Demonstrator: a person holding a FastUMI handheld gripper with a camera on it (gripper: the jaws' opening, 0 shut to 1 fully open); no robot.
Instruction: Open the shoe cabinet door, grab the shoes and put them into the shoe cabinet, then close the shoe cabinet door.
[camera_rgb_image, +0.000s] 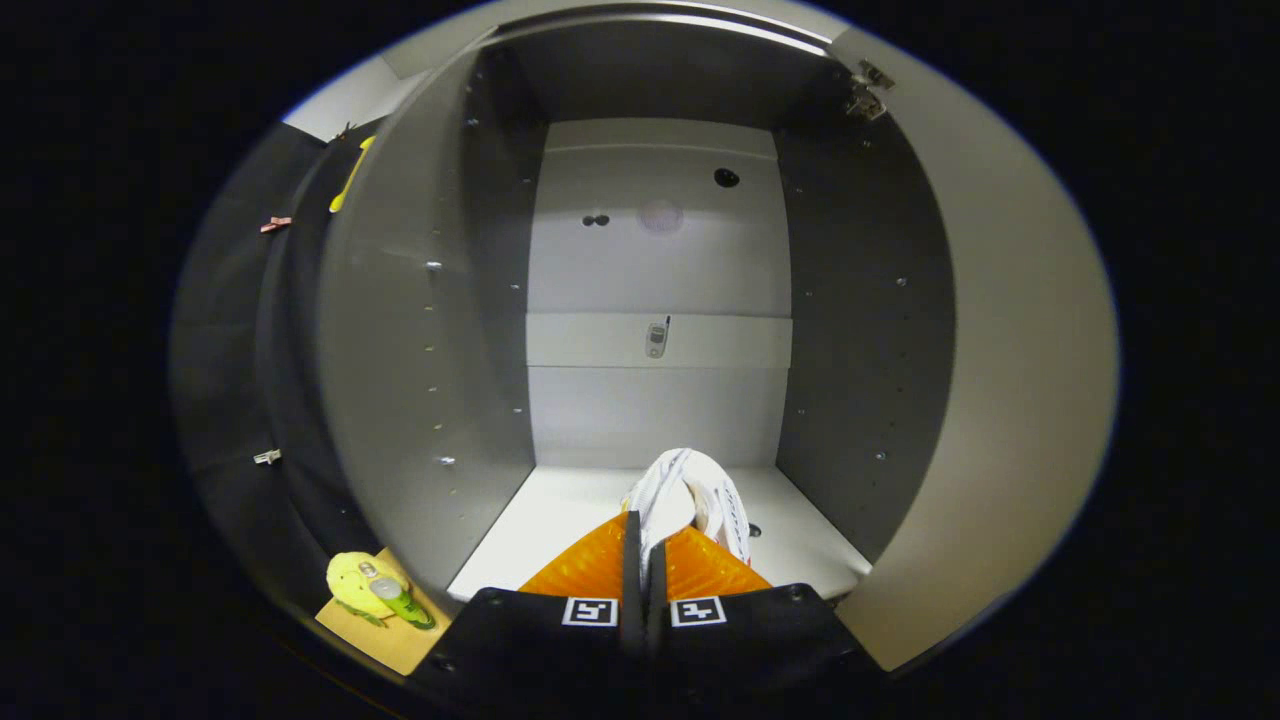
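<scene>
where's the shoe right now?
Gripper view: the white shoe is pinched between the gripper fingers, held just over the front of the open cabinet's floor, between its two side walls.

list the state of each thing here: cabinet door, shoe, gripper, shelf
cabinet door: swung open to the right
shoe: pinched between the fingers, held over the cabinet floor
gripper: shut on the shoe
shelf: in place at the back, a small phone-like thing on it
</scene>
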